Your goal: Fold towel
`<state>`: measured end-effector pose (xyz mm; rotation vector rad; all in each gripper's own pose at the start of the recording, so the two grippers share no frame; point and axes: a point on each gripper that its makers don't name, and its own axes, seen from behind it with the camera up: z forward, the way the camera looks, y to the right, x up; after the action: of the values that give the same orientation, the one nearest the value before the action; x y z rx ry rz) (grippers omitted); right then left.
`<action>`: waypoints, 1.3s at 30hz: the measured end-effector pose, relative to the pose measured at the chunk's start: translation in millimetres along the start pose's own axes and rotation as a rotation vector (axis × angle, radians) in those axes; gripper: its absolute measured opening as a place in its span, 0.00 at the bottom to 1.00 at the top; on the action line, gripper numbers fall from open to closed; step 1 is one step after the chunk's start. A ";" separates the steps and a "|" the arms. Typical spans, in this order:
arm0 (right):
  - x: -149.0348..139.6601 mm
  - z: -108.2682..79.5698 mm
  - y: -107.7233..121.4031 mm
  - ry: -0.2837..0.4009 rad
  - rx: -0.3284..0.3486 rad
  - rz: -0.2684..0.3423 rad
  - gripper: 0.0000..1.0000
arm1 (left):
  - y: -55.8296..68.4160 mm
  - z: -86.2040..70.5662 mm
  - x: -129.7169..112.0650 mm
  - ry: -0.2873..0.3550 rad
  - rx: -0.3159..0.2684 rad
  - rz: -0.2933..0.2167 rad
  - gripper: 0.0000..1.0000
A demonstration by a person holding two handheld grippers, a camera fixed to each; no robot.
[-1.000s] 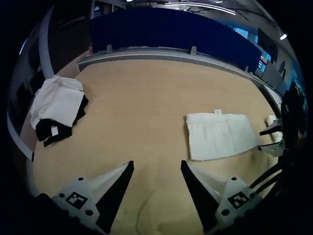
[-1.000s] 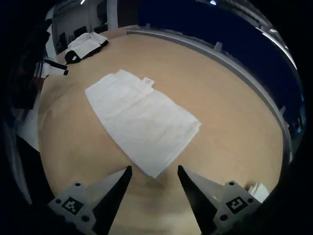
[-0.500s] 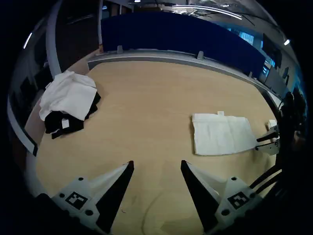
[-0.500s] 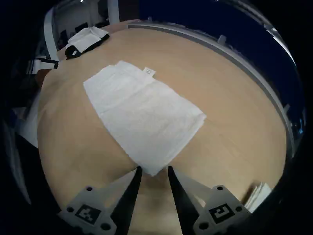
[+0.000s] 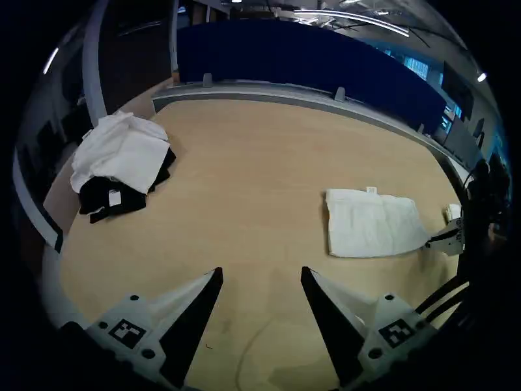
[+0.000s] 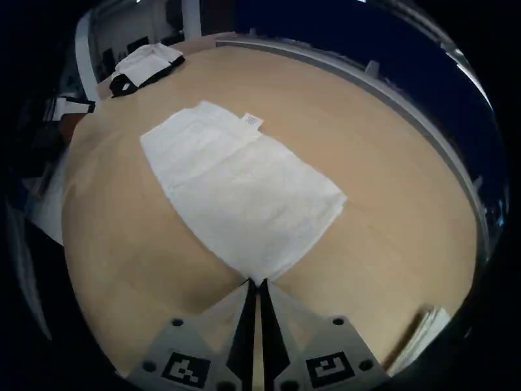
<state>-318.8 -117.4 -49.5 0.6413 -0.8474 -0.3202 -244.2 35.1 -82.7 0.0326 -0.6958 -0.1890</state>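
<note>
My left gripper hangs over the bare table with its fingers released and set wide apart, holding nothing. In the left gripper view, the towel lies flat on the right side of the table, a white oblong well apart from my left fingers. My right gripper sits at its right-hand corner. At the far left of the table lies a pile of white cloth on top of black cloth. A blue screen runs along the far edge.

In the right gripper view, my right gripper is clenched, with its fingers drawn almost together. Their tips pinch the near corner of the towel. From there the towel stretches away to the far left, flat on the table, with a small tag on its far edge. The pile lies far off on the left. A stack of folded white cloth lies near on the right.
</note>
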 end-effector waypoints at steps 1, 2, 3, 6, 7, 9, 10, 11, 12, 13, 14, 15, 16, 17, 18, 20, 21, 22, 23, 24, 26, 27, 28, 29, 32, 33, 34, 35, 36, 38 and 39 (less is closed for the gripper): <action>0.9 -0.3 0.2 0.000 -0.001 -0.003 0.04 | -0.1 -0.1 -0.2 0.000 0.000 -0.003 0.89; 2.0 -0.5 0.4 0.000 -0.002 -0.006 0.04 | -0.2 -0.1 -0.4 0.000 -0.001 -0.005 0.89; 3.3 -0.9 1.0 0.001 -0.003 -0.008 0.04 | -0.3 -0.3 -0.5 0.001 -0.001 -0.008 0.89; 9.4 -2.7 3.3 0.006 -0.007 -0.013 0.04 | -0.6 -1.5 -0.4 0.003 -0.002 -0.016 0.89; 12.4 -3.5 4.2 0.010 -0.009 -0.016 0.04 | -0.6 -2.2 -0.1 0.005 -0.003 -0.018 0.89; 20.2 -5.6 6.0 0.018 -0.013 -0.022 0.04 | -0.8 -3.6 0.4 0.008 -0.005 -0.023 0.89; 25.0 -6.9 6.7 0.023 -0.014 -0.026 0.03 | -1.2 -4.1 0.6 0.010 -0.005 -0.025 0.89; 30.5 -8.4 7.4 0.029 -0.016 -0.031 0.03 | -1.6 -4.7 0.9 0.012 -0.005 -0.027 0.89; 36.3 -9.9 7.9 0.034 -0.018 -0.038 0.03 | -2.2 -5.2 1.2 0.014 -0.005 -0.029 0.89; 42.6 -11.4 8.2 0.040 -0.019 -0.046 0.04 | -2.9 -5.7 1.4 0.015 -0.005 -0.031 0.89; 49.6 -13.0 8.5 0.047 -0.020 -0.054 0.04 | -3.7 -6.3 1.7 0.016 -0.004 -0.033 0.89; 56.6 -14.5 8.2 0.054 -0.021 -0.064 0.03 | -4.4 -6.9 2.2 0.019 -0.004 -0.036 0.89; 64.0 -16.1 7.6 0.060 -0.022 -0.074 0.03 | -5.2 -7.6 2.8 0.021 -0.004 -0.039 0.89; 72.2 -17.8 6.9 0.068 -0.023 -0.085 0.03 | -6.2 -8.3 3.6 0.024 -0.004 -0.043 0.89; 79.7 -19.5 5.9 0.075 -0.024 -0.096 0.03 | -6.9 -9.1 4.2 0.027 -0.005 -0.048 0.89; 95.9 -23.5 3.5 0.090 -0.025 -0.122 0.03 | -8.4 -10.7 5.7 0.033 -0.008 -0.057 0.89; 103.0 -25.2 2.4 0.095 -0.026 -0.136 0.03 | -9.2 -11.5 6.6 0.036 -0.010 -0.062 0.89; 109.7 -26.9 1.3 0.100 -0.027 -0.150 0.03 | -9.9 -12.4 7.5 0.040 -0.012 -0.066 0.89; 117.3 -28.7 0.1 0.105 -0.029 -0.166 0.03 | -10.8 -13.3 8.5 0.044 -0.014 -0.071 0.89; 124.1 -30.1 -1.3 0.110 -0.029 -0.181 0.03 | -11.8 -14.3 9.4 0.048 -0.016 -0.075 0.89; 138.4 -32.6 -4.6 0.120 -0.030 -0.212 0.03 | -14.3 -16.5 11.5 0.057 -0.018 -0.085 0.89; 145.2 -33.4 -6.4 0.125 -0.031 -0.225 0.03 | -15.4 -17.6 12.3 0.061 -0.019 -0.090 0.89; 152.0 -34.1 -8.2 0.131 -0.032 -0.237 0.03 | -16.5 -18.7 13.1 0.064 -0.021 -0.095 0.89; 159.7 -34.9 -10.2 0.138 -0.032 -0.251 0.03 | -17.7 -19.9 13.9 0.067 -0.022 -0.101 0.89; 178.0 -35.0 -15.5 0.153 -0.029 -0.280 0.03 | -19.3 -23.2 16.3 0.077 -0.030 -0.115 0.89; 182.3 -34.4 -16.8 0.155 -0.027 -0.288 0.03 | -19.8 -24.2 16.7 0.080 -0.033 -0.118 0.89; 185.7 -33.6 -17.9 0.155 -0.025 -0.295 0.03 | -20.3 -25.1 16.9 0.082 -0.035 -0.121 0.89; 189.7 -32.6 -19.2 0.155 -0.023 -0.303 0.03 | -20.8 -26.2 17.1 0.083 -0.038 -0.124 0.89; 192.5 -31.4 -20.3 0.153 -0.021 -0.311 0.03 | -21.3 -27.1 17.2 0.086 -0.041 -0.126 0.89; 197.8 -28.2 -22.8 0.147 -0.014 -0.331 0.03 | -22.4 -29.3 17.6 0.091 -0.046 -0.132 0.89; 200.5 -26.7 -25.0 0.145 -0.009 -0.343 0.03 | -23.2 -30.6 17.5 0.093 -0.047 -0.135 0.89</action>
<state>-172.1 -226.9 39.9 0.7921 -0.5955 -0.5794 -215.3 8.1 -97.3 0.0429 -0.5966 -0.3313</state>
